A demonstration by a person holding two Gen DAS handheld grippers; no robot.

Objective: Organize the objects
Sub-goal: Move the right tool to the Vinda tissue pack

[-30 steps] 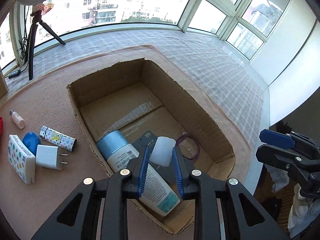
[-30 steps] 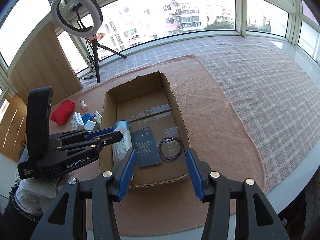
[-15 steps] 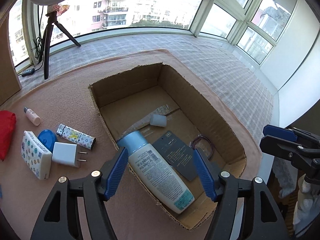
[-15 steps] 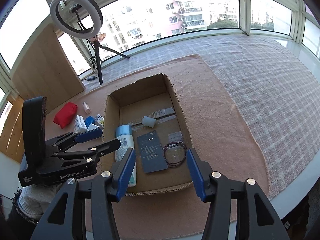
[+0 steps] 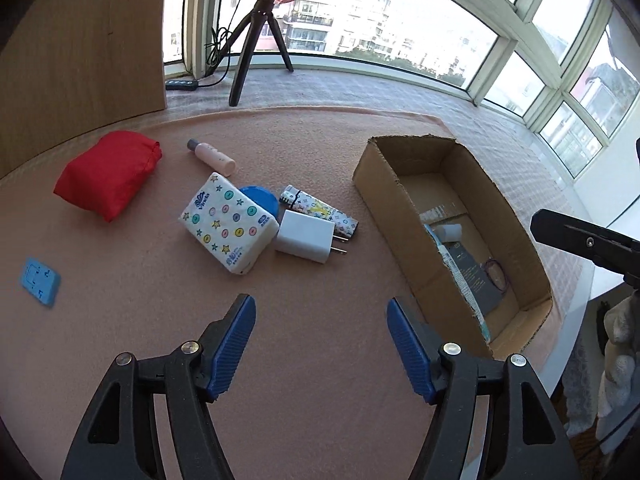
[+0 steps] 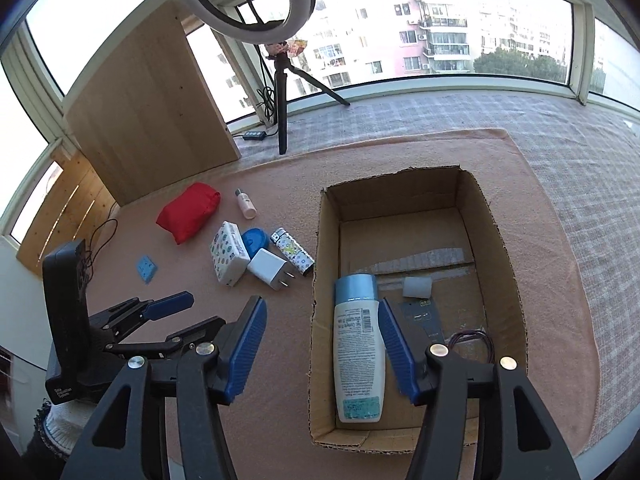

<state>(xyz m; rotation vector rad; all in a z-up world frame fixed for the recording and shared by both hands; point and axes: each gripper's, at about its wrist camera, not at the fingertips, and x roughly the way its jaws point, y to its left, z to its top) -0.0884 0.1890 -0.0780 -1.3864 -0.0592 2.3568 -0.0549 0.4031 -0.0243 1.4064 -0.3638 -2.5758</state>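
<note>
Left wrist view: my left gripper (image 5: 320,344) hangs spread and empty above the mat, short of the white charger (image 5: 305,236) beside the tissue pack (image 5: 228,222). I should straddle its body, clear of the prongs. My right gripper (image 6: 322,344), also spread, waits over the cardboard box (image 6: 516,280).

A curved bay of white-framed windows (image 6: 440,20) encloses the room and admits bright daylight, with apartment blocks visible outside. A pale wooden panel (image 6: 152,116) leans at the left. A white ring light on a black tripod (image 6: 244,4) stands on the grey checked floor covering (image 6: 560,140). A pinkish-tan felt mat (image 5: 280,360) overlies that covering.
</note>
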